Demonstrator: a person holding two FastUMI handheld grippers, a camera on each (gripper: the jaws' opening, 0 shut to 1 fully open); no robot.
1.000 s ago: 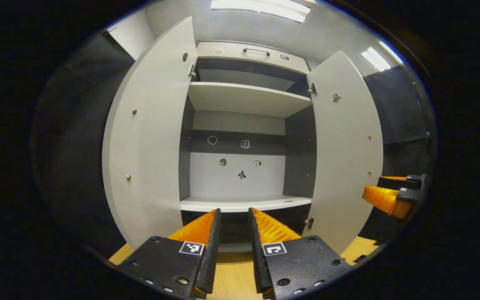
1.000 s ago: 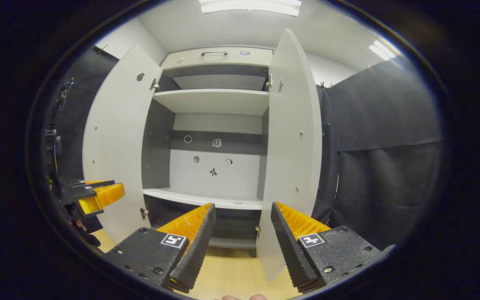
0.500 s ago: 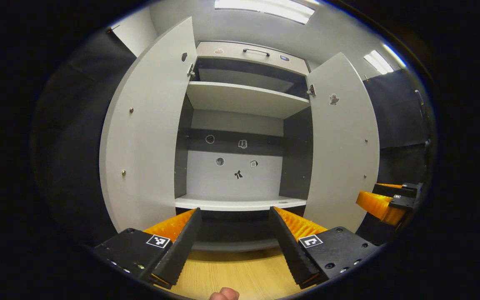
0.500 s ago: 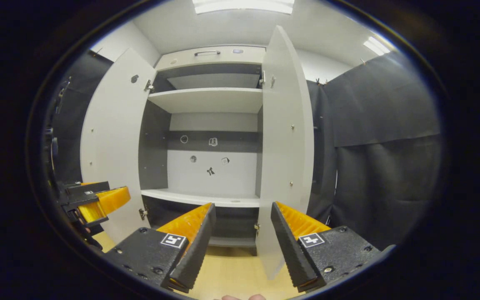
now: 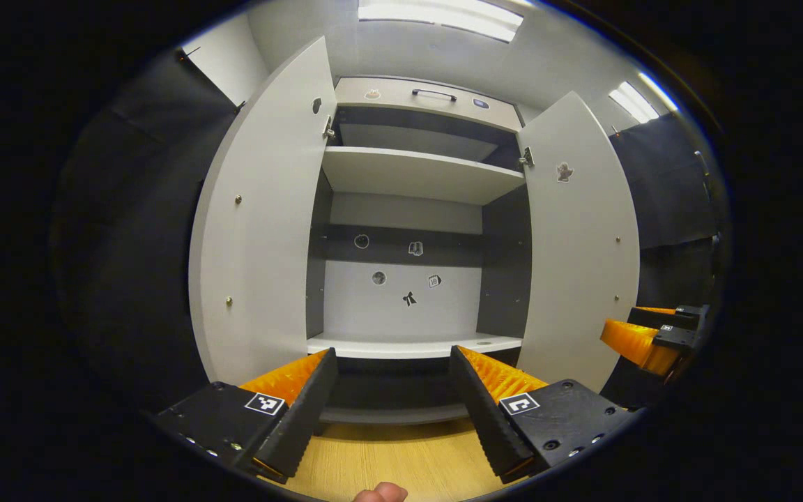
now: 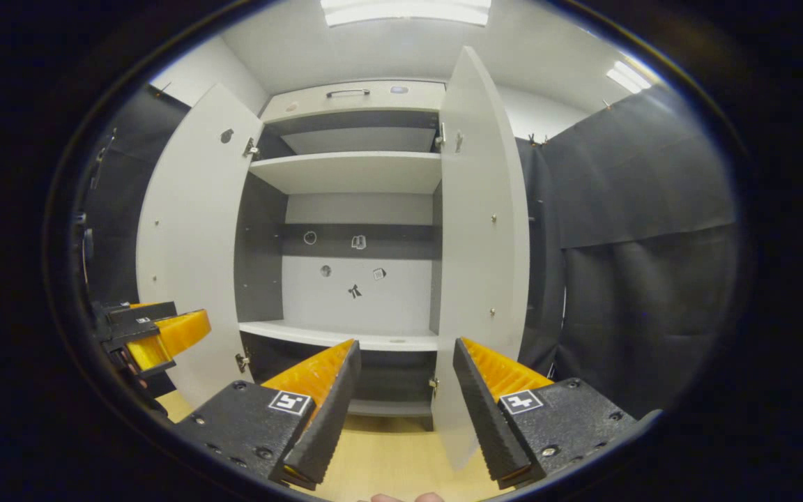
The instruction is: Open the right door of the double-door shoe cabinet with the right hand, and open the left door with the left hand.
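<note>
A: Left gripper view. Tall white double-door shoe cabinet [image 5: 408, 209] with dark grey inner walls, standing wide open. White left door [image 5: 262, 223] swung out at the cabinet's left side, white right door [image 5: 579, 237] swung out at its right.

B: And the left gripper [image 5: 394, 404]?

A: Low in front of the cabinet, below its lower white shelf [image 5: 412, 343]. Fingers spread wide, holding nothing, touching neither door. Over a light wood floor [image 5: 401, 460]. A fingertip [image 5: 380, 493] just showing at the bottom edge.

B: Anything beside the right door?

A: The right gripper [image 5: 642, 341], just past that door's outer edge, apart from it.

B: Right gripper view, then.

A: Same cabinet [image 6: 360, 209], seen from further right. Right door [image 6: 482, 251] nearly edge-on, left door [image 6: 196, 230] angled outward. Right gripper [image 6: 401, 401] low before the cabinet's base, jaws well apart and empty, the right door's lower corner between the fingers in the picture but farther off. Left gripper [image 6: 164, 335] near the left door's lower outer edge, grip impossible to judge from here. Black cloth wall [image 6: 638, 265] to the right of the cabinet.
</note>
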